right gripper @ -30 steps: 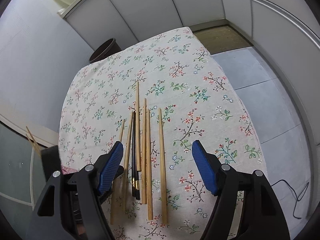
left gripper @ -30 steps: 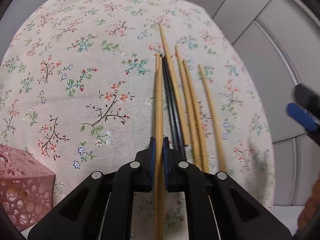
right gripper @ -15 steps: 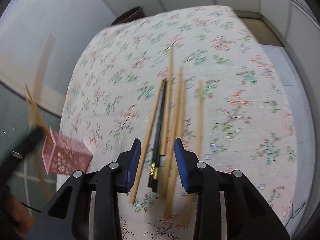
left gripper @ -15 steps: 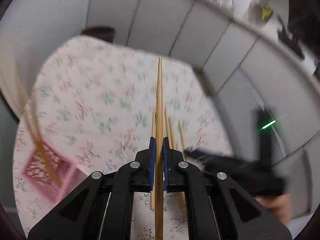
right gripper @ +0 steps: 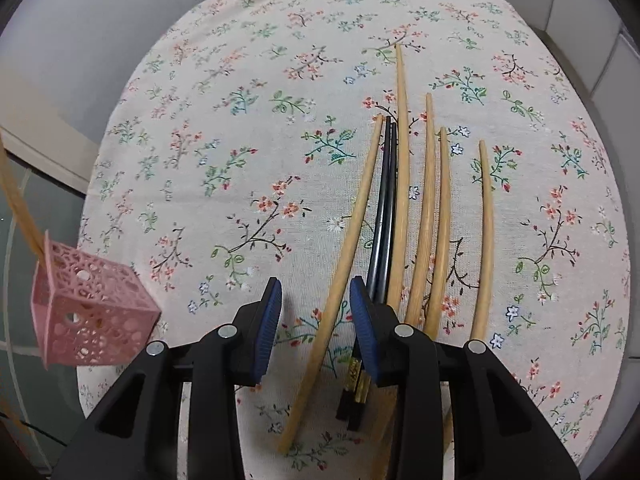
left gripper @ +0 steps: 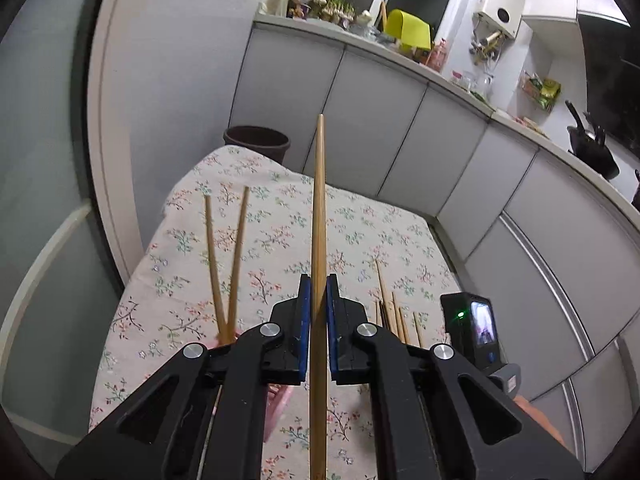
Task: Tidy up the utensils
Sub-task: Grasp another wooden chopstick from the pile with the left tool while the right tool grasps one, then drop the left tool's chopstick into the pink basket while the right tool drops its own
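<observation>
My left gripper (left gripper: 317,312) is shut on a wooden chopstick (left gripper: 319,216) and holds it upright above the floral table. Just below and left of it, two wooden chopsticks (left gripper: 226,264) stand in the pink perforated holder (right gripper: 86,308), mostly hidden by my fingers in the left wrist view. My right gripper (right gripper: 316,312) is open, low over the table, its pads on either side of the leftmost wooden chopstick (right gripper: 348,240). Beside that lie two black chopsticks (right gripper: 386,200) and several more wooden chopsticks (right gripper: 434,216).
The floral tablecloth (right gripper: 248,120) covers the table. The pink holder stands near the table's left front edge. A dark bin (left gripper: 256,144) stands past the far end. Grey cabinets (left gripper: 400,120) run along the right. The right gripper's camera body (left gripper: 476,328) shows in the left wrist view.
My left gripper lifted its chopstick off the pile, tilted it upright and moved left toward the pink holder. My right gripper narrowed, dropped lower and came over the leftmost wooden chopstick.
</observation>
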Available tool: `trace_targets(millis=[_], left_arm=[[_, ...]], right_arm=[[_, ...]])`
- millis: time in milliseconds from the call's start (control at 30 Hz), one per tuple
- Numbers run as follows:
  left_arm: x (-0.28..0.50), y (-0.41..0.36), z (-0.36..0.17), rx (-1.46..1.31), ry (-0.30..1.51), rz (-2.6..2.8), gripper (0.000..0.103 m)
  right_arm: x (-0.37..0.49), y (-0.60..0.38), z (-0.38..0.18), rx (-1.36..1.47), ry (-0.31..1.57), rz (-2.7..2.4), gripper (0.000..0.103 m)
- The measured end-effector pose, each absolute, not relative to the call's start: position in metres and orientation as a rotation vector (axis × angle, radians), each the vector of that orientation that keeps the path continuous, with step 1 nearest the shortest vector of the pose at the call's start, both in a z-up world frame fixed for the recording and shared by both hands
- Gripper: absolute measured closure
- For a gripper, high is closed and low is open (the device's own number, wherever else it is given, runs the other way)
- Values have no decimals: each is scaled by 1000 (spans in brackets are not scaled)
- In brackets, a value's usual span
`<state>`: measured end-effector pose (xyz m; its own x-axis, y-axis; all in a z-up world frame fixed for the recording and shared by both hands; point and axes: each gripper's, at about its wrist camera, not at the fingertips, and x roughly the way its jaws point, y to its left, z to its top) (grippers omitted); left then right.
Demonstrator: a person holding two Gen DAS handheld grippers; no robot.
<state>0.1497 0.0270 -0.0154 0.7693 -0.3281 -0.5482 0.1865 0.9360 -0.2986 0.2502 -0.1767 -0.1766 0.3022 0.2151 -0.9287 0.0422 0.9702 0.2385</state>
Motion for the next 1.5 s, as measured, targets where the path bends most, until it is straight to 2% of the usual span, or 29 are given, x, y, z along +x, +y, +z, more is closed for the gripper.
trace_targets(millis=[67, 133, 300, 533, 700, 867, 1100, 1333, 1500], left_arm=[[148, 31, -15, -238, 623, -288, 96], [147, 35, -16, -237, 610, -288, 96], [146, 46, -14, -241, 592, -296, 96], [146, 61, -12, -267, 539, -305, 96], [152, 71, -19, -260, 482, -282, 96], [156, 81, -25, -276, 419, -270, 96], [159, 78, -39, -216, 370, -236, 96], [164, 80, -52, -192, 395, -204, 96], [166, 90, -51, -274, 398, -224, 96]], right_arm=[[254, -174, -184, 218, 1273, 90, 75], [256, -167, -183, 167, 1260, 68, 95], [252, -169, -148, 272, 1149, 137, 96], [234, -172, -87, 336, 893, 220, 96], [214, -164, -49, 389, 641, 246, 95], [200, -140, -28, 409, 483, 293, 95], [198, -108, -27, 424, 396, 345, 95], [204, -88, -38, 399, 398, 364, 95], [203, -84, -41, 384, 391, 358, 95]])
